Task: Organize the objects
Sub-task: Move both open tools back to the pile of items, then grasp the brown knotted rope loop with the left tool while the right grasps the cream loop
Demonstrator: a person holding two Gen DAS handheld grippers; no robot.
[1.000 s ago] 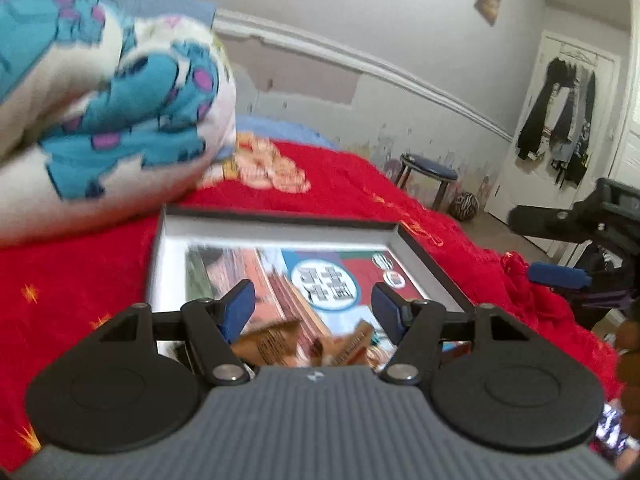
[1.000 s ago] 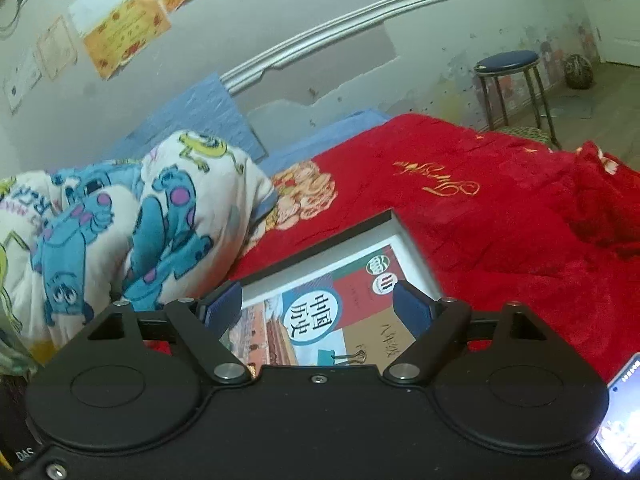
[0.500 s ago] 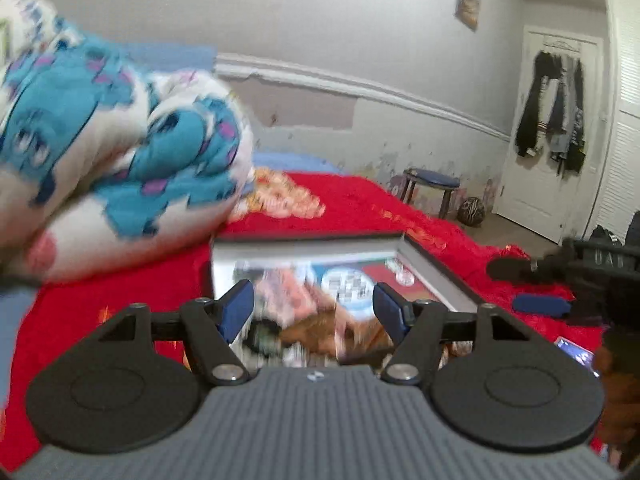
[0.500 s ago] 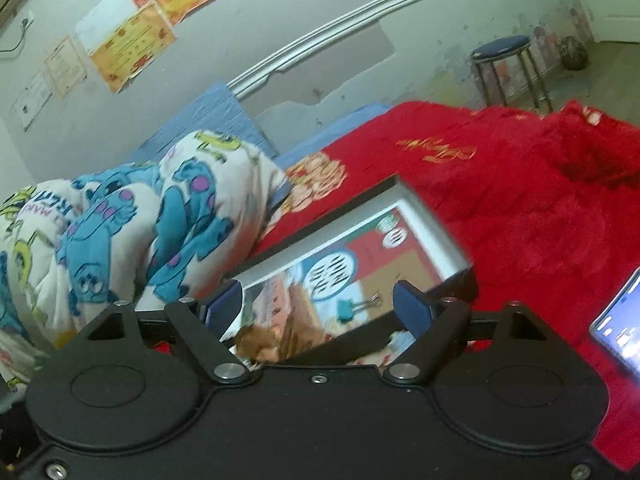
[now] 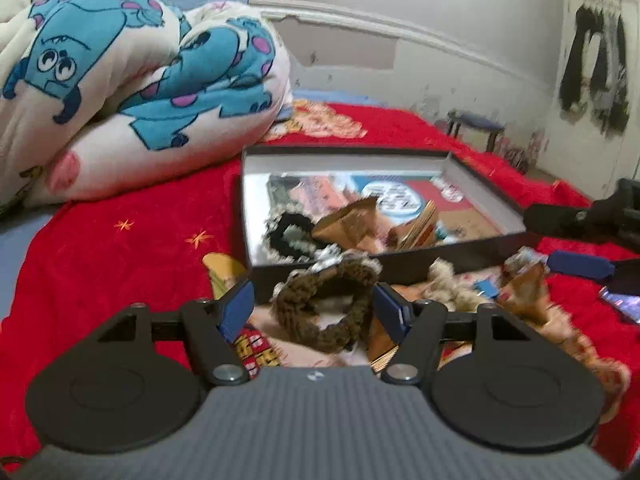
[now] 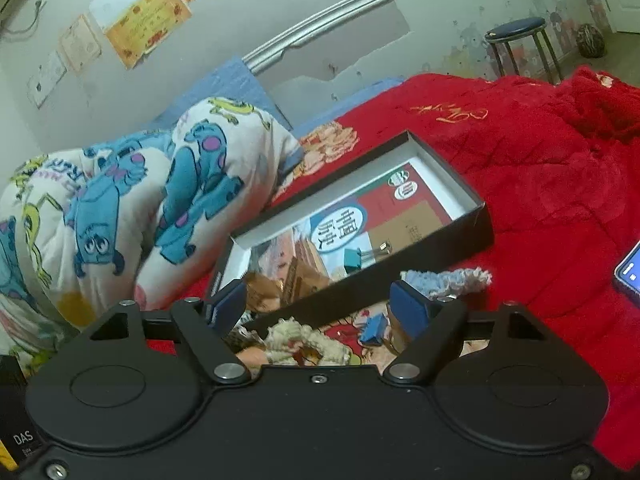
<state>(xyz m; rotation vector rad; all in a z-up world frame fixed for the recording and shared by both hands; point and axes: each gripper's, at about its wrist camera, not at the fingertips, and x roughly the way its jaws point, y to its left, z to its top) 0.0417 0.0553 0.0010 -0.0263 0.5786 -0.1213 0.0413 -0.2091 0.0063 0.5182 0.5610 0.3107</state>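
Note:
A shallow black box (image 5: 404, 258) (image 6: 476, 216) lies on the red bed cover, with a printed book, a black scrunchie (image 5: 290, 236), brown packets (image 5: 352, 224) and a teal binder clip (image 6: 354, 258) inside. My left gripper (image 5: 314, 306) is open, its fingers on either side of a brown scrunchie (image 5: 328, 312) lying in front of the box; they are not closed on it. My right gripper (image 6: 320, 306) is open and empty above a cream scrunchie (image 6: 308, 342) and a blue clip (image 6: 374, 328). A pale blue scrunchie (image 6: 444, 278) lies by the box.
A rolled monster-print quilt (image 5: 120, 80) (image 6: 132, 208) lies left of the box. A phone (image 6: 630, 270) lies on the cover at right. More packets (image 5: 524, 280) and a picture sheet lie before the box. A stool (image 6: 516, 38) stands by the wall.
Both grippers have pulled back from over the box towards its near side. The loose scrunchies and packets in front of the box have come into view. Both stay open.

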